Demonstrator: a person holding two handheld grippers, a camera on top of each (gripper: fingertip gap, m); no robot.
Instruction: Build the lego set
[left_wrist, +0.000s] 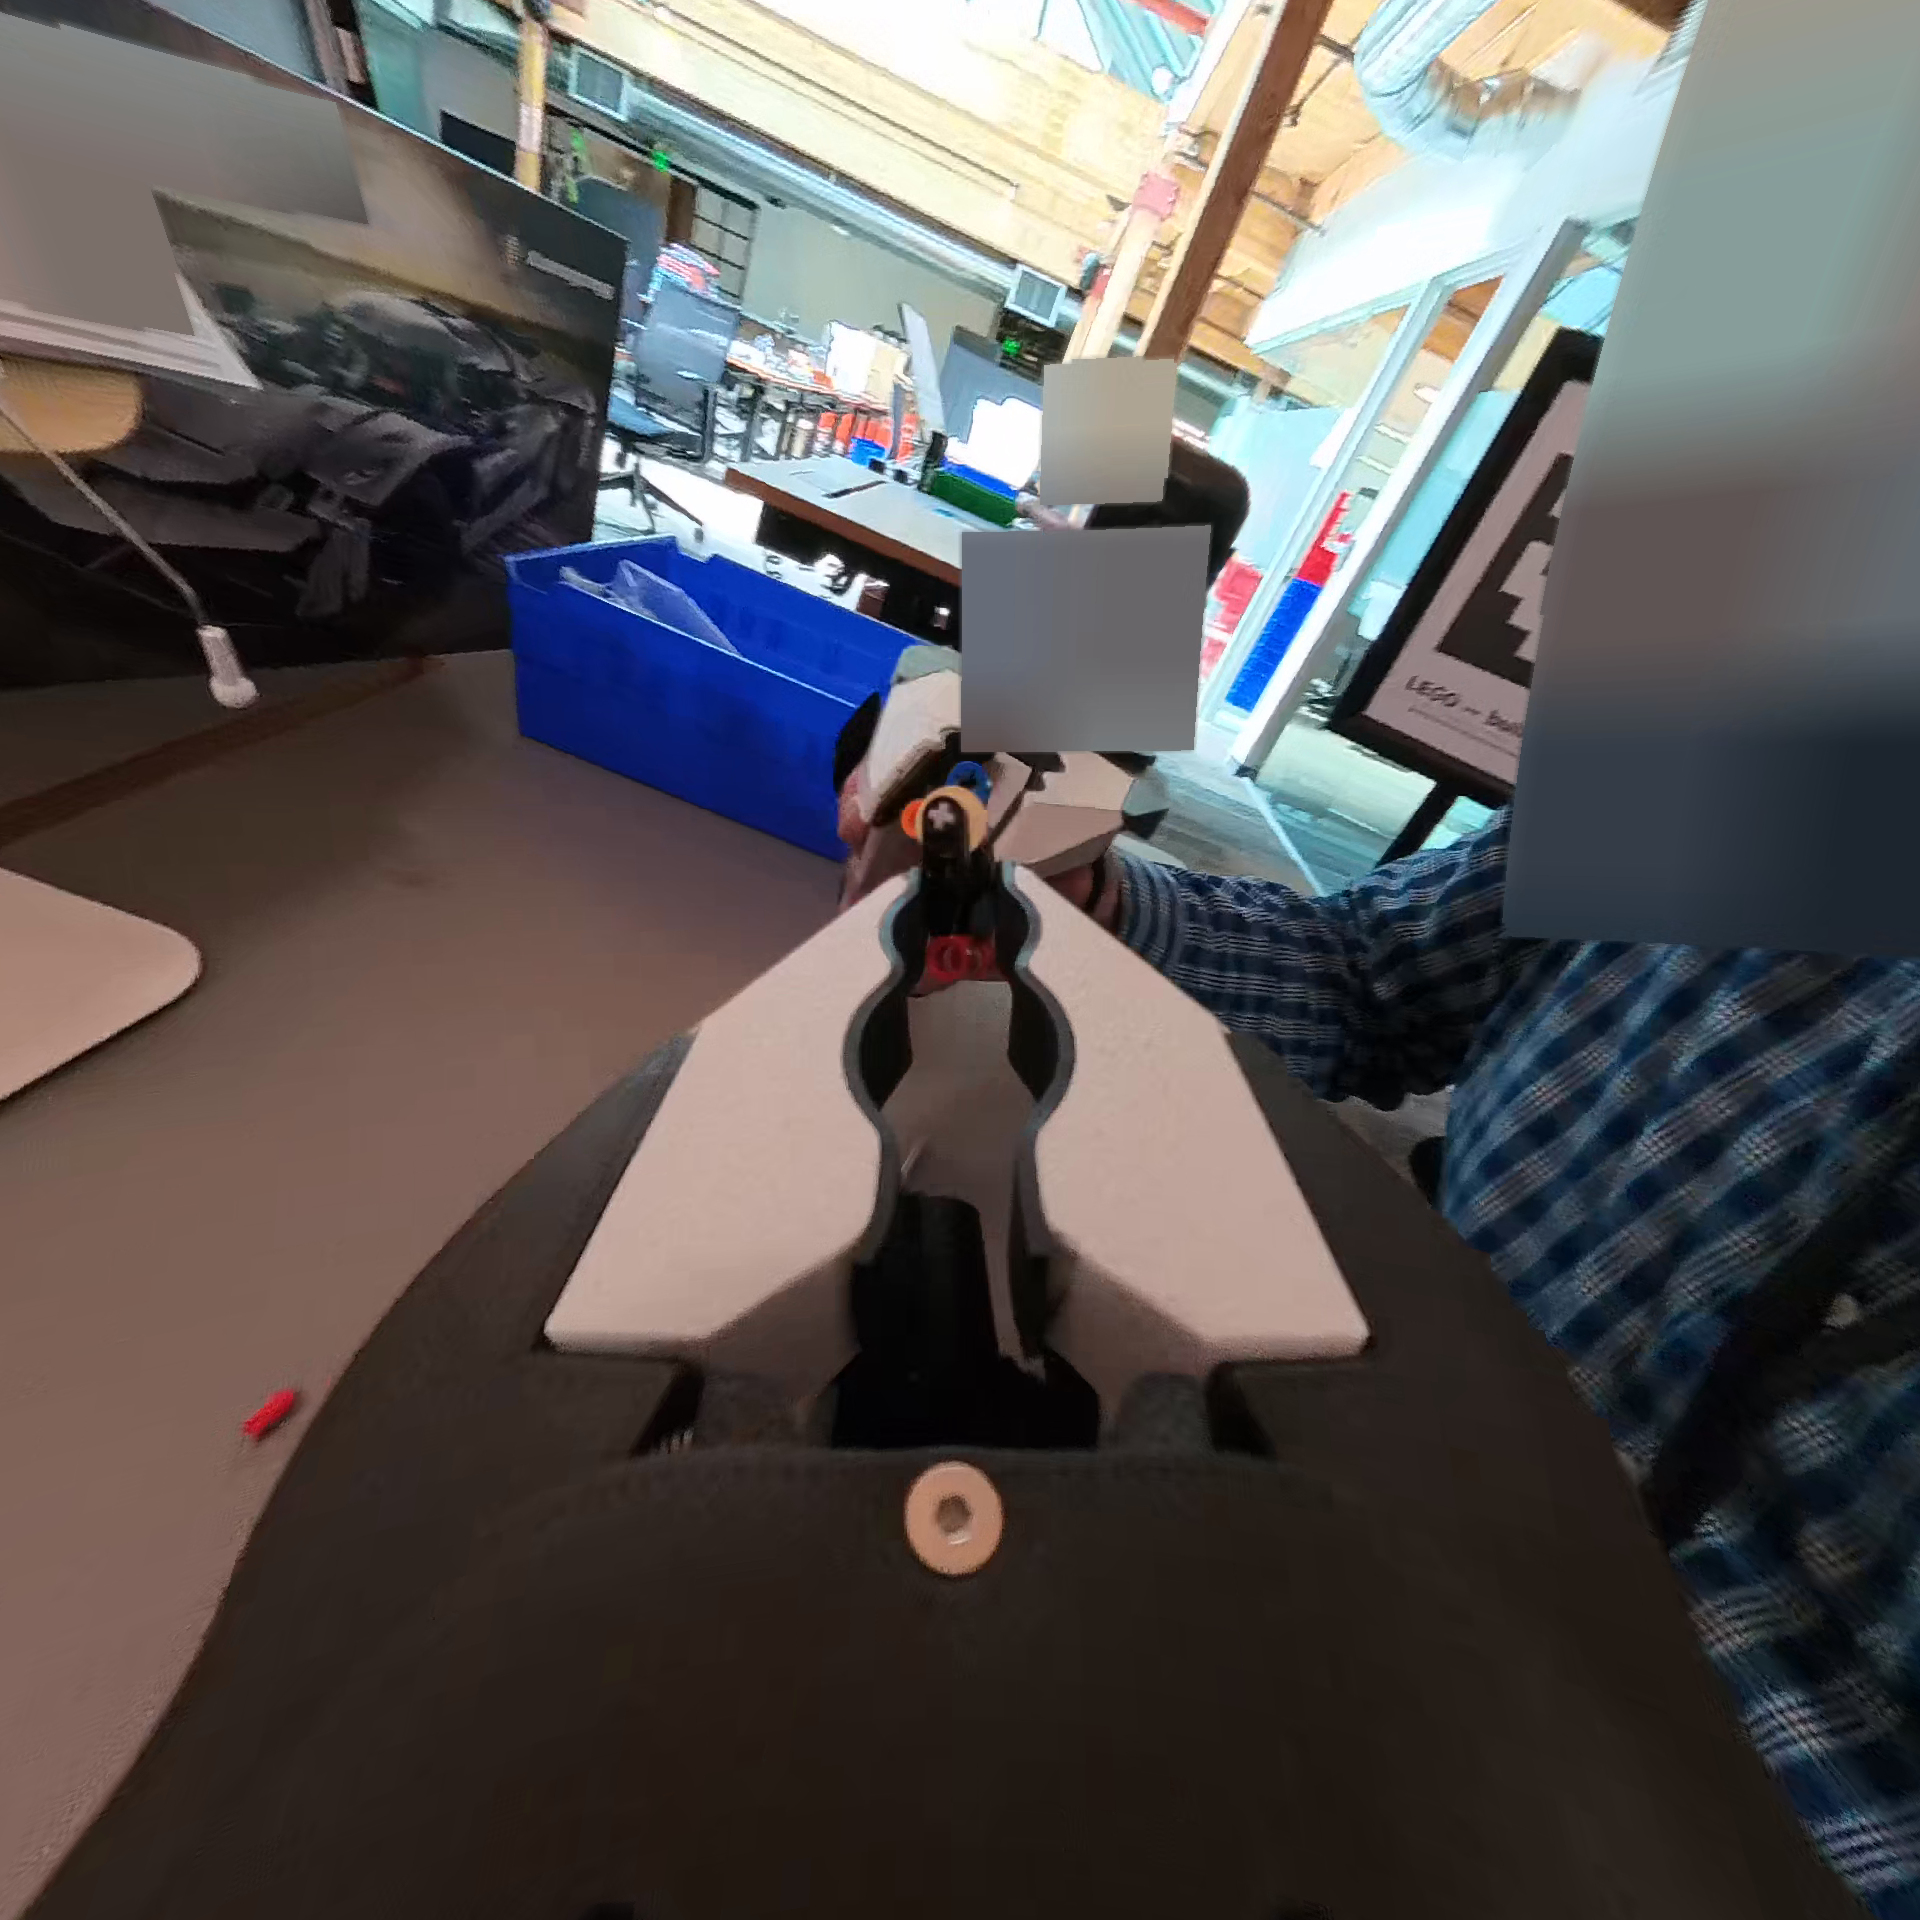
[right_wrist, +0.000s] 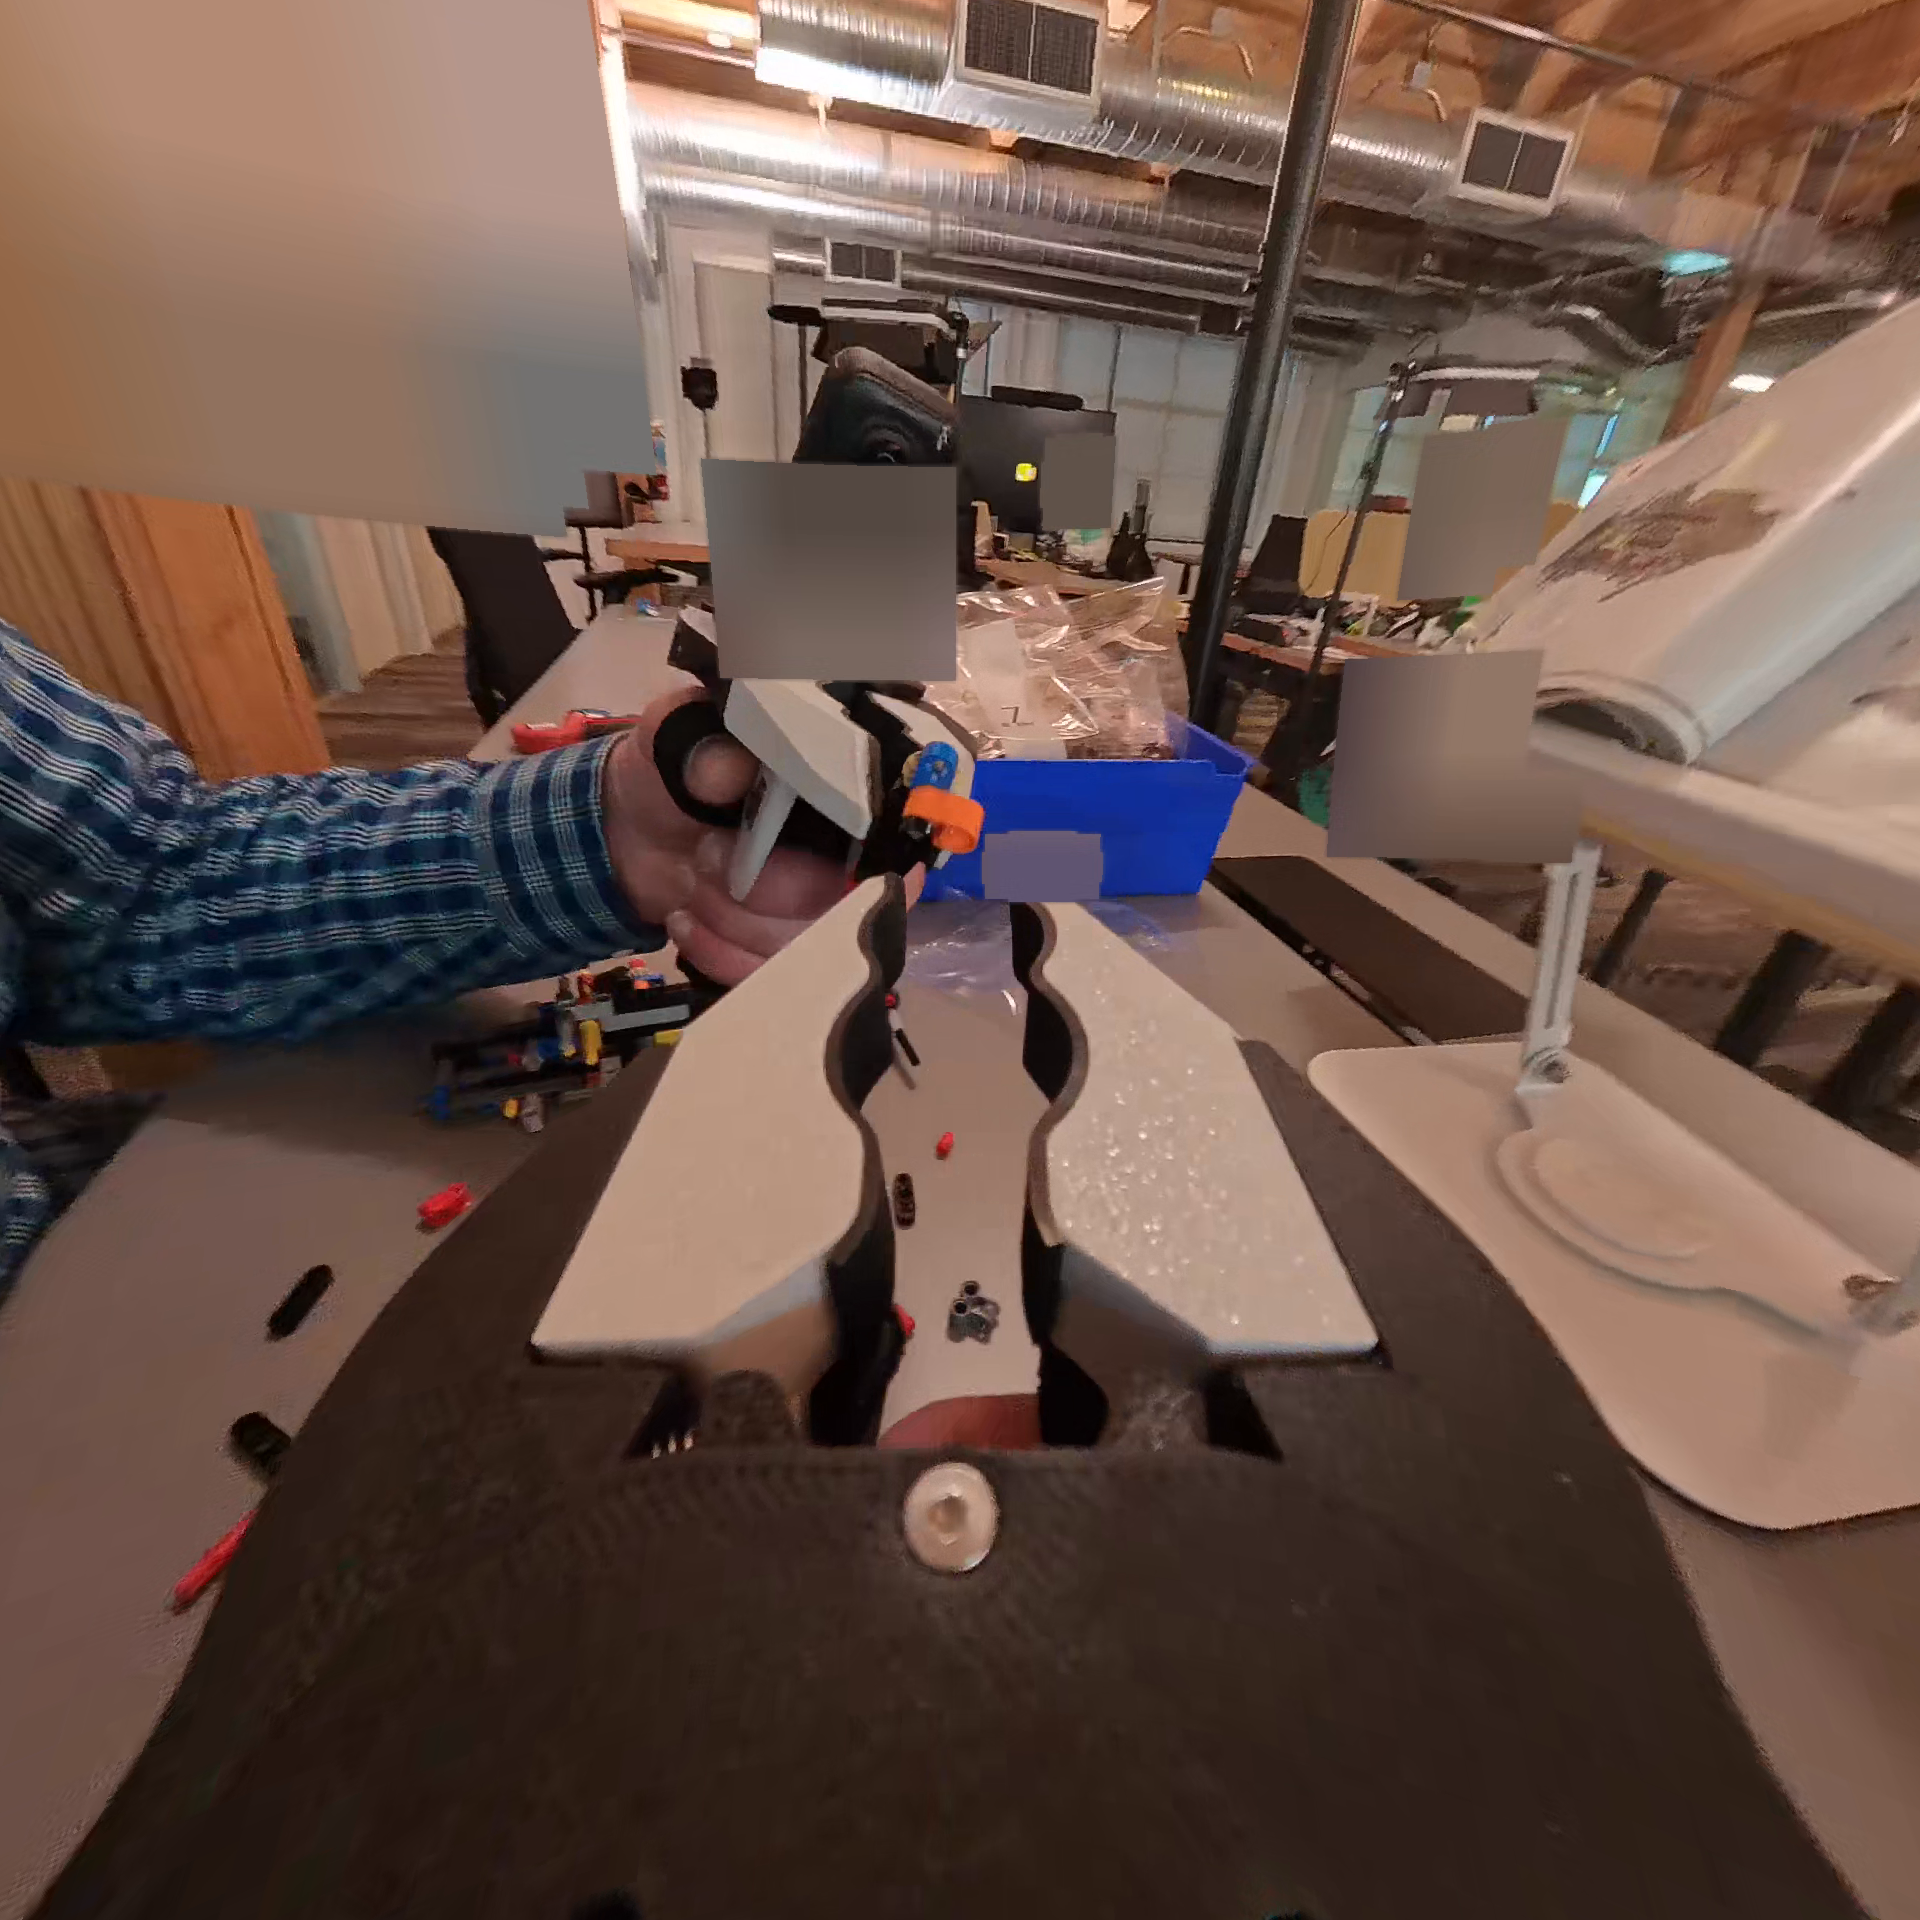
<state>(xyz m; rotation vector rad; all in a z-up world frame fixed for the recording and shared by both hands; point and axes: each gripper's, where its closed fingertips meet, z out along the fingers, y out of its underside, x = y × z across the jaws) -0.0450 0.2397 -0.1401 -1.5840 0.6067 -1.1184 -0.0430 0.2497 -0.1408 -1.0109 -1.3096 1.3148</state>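
My left gripper (left_wrist: 962, 885) is shut on a small lego sub-assembly (left_wrist: 948, 831): a black beam with red, tan, orange and blue parts. It is held up above the table. In the right wrist view the left gripper (right_wrist: 891, 821) comes in from the left in a hand, with the sub-assembly (right_wrist: 938, 805) sticking out of its tips. My right gripper (right_wrist: 956, 904) is open and empty, its tips just below and right of the sub-assembly. It also shows in the left wrist view (left_wrist: 987, 779), facing my left gripper from just beyond the sub-assembly.
A partly built lego model (right_wrist: 561, 1039) lies on the grey table (right_wrist: 125, 1351), with loose red (right_wrist: 444, 1202), black (right_wrist: 904, 1195) and grey (right_wrist: 971, 1314) pieces. A blue bin (right_wrist: 1101, 810) holds plastic bags. A white stand (right_wrist: 1558, 1195) carries a booklet (right_wrist: 1714, 582) at right. My left and right fingertips are right by each other. The partly built lego model (right_wrist: 561, 1039) is about equally far from each gripper, around 25 cm.
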